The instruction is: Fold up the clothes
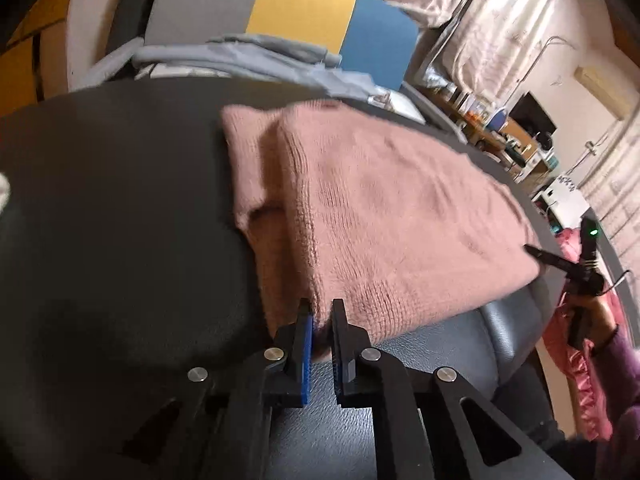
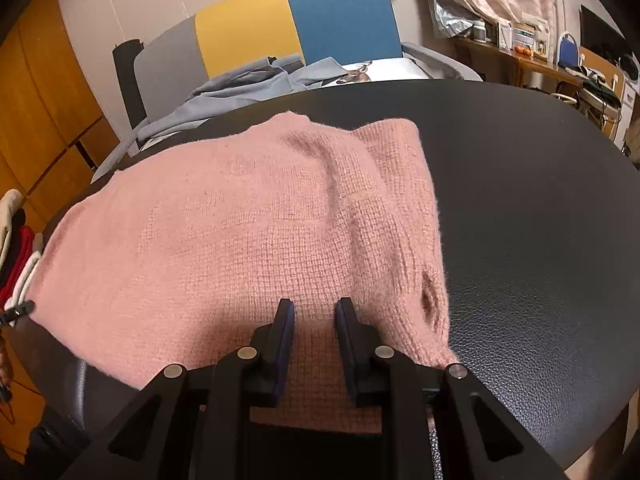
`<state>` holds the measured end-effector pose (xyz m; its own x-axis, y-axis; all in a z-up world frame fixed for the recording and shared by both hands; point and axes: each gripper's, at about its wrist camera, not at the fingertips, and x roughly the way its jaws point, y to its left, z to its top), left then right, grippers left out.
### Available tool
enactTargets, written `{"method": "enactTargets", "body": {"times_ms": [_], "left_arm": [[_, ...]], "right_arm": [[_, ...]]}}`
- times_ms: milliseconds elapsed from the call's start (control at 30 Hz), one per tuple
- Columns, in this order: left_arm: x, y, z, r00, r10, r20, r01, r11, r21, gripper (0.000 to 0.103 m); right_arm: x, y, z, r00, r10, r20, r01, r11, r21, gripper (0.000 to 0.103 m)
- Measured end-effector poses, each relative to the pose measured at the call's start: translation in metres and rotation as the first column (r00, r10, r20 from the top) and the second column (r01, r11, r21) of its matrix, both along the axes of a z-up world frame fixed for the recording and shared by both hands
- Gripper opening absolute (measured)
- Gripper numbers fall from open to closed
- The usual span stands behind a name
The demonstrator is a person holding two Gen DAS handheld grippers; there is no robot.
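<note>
A pink knitted sweater [image 1: 380,208] lies partly folded on a black leather table [image 1: 100,208]; a sleeve is folded over its body. My left gripper [image 1: 321,312] is nearly closed on the sweater's near corner, with pink fabric between its fingers. In the right wrist view the sweater [image 2: 240,240] spreads across the table [image 2: 540,240], and my right gripper [image 2: 314,312] hovers over its near hem with the jaws apart and nothing pinched. The right gripper also shows at the sweater's far edge in the left wrist view [image 1: 536,254].
A chair with grey, yellow and blue panels [image 2: 296,28] stands behind the table with grey clothes [image 2: 248,88] draped on it. More clothes [image 2: 16,248] sit at the table's left edge. A wooden cabinet [image 2: 44,128] is at the left and a cluttered desk [image 2: 532,52] at the back right.
</note>
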<state>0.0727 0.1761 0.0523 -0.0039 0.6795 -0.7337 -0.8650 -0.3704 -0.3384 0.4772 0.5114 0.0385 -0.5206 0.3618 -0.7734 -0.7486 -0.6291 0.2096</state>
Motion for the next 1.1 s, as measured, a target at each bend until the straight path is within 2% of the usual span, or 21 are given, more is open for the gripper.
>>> {"method": "enactTargets", "body": {"times_ms": [67,167,267,300,367,433,500,567,600,633,667,767,867,933,967,1000,1100], "left_arm": [[-0.002,-0.008,0.000,1.000,-0.004,-0.023,0.003,0.999,-0.035,0.007],[0.002,-0.014,-0.018,0.996,-0.033,-0.082,0.020,0.988,-0.156,0.005],[0.010,-0.022,-0.018,0.987,-0.048,-0.151,0.020,0.983,-0.181,0.005],[0.007,-0.023,-0.013,0.986,-0.025,-0.164,-0.006,0.983,-0.186,0.005],[-0.004,-0.023,0.000,0.989,0.050,-0.141,-0.072,0.986,-0.152,0.005],[-0.011,-0.017,0.020,0.987,0.124,-0.106,-0.132,0.989,-0.073,0.007],[-0.010,0.003,0.040,0.980,0.155,-0.124,-0.157,0.988,-0.005,0.013],[0.003,0.037,0.052,0.972,0.141,-0.186,-0.135,0.990,0.045,0.030],[0.010,0.056,0.055,0.966,0.128,-0.224,-0.119,0.991,0.055,0.036],[0.018,0.075,0.057,0.958,0.114,-0.262,-0.101,0.993,0.061,0.046],[0.029,0.097,0.056,0.945,0.099,-0.312,-0.086,0.995,0.055,0.051],[0.045,0.163,0.041,0.902,0.082,-0.424,-0.098,0.995,-0.017,0.051],[0.031,0.192,0.019,0.902,0.104,-0.419,-0.158,0.983,-0.096,0.051],[0.010,0.197,-0.002,0.900,0.147,-0.411,-0.224,0.964,-0.145,0.051],[0.002,0.194,-0.009,0.904,0.177,-0.388,-0.247,0.959,-0.140,0.055],[-0.006,0.189,-0.015,0.909,0.208,-0.361,-0.269,0.955,-0.128,0.060],[-0.023,0.167,-0.021,0.913,0.284,-0.293,-0.321,0.943,-0.087,0.062]], "right_arm": [[0.001,0.002,-0.001,1.000,-0.014,-0.012,0.014,1.000,-0.011,0.022],[0.001,0.002,0.000,1.000,-0.024,-0.009,0.024,1.000,-0.006,0.022],[-0.002,-0.001,0.007,1.000,-0.009,0.019,0.009,1.000,0.017,0.022],[-0.003,-0.002,0.010,1.000,-0.005,0.029,0.004,1.000,0.024,0.022],[-0.004,-0.005,0.015,0.999,0.004,0.047,-0.006,0.999,0.039,0.022],[-0.006,-0.009,0.028,1.000,0.015,0.027,-0.017,0.996,0.089,0.022],[-0.011,-0.009,0.043,1.000,0.027,-0.015,-0.025,0.992,0.126,0.024],[-0.027,0.001,0.055,0.998,0.046,-0.030,-0.042,0.990,0.132,0.024],[-0.037,0.006,0.059,0.998,0.057,-0.022,-0.054,0.989,0.137,0.024],[-0.051,0.013,0.061,0.997,0.073,-0.013,-0.070,0.987,0.145,0.024],[-0.064,0.018,0.063,0.996,0.091,-0.004,-0.089,0.984,0.152,0.024],[-0.108,0.033,0.056,0.985,0.169,0.045,-0.174,0.972,0.156,0.025],[-0.138,0.047,0.037,0.969,0.210,0.130,-0.230,0.960,0.161,0.024],[-0.151,0.056,0.021,0.957,0.223,0.184,-0.252,0.955,0.154,0.024],[-0.157,0.061,0.013,0.950,0.229,0.211,-0.263,0.953,0.150,0.024],[-0.159,0.067,0.007,0.951,0.223,0.214,-0.256,0.956,0.145,0.026],[-0.130,0.093,0.001,0.991,0.094,0.090,-0.103,0.990,0.099,0.026]]}}
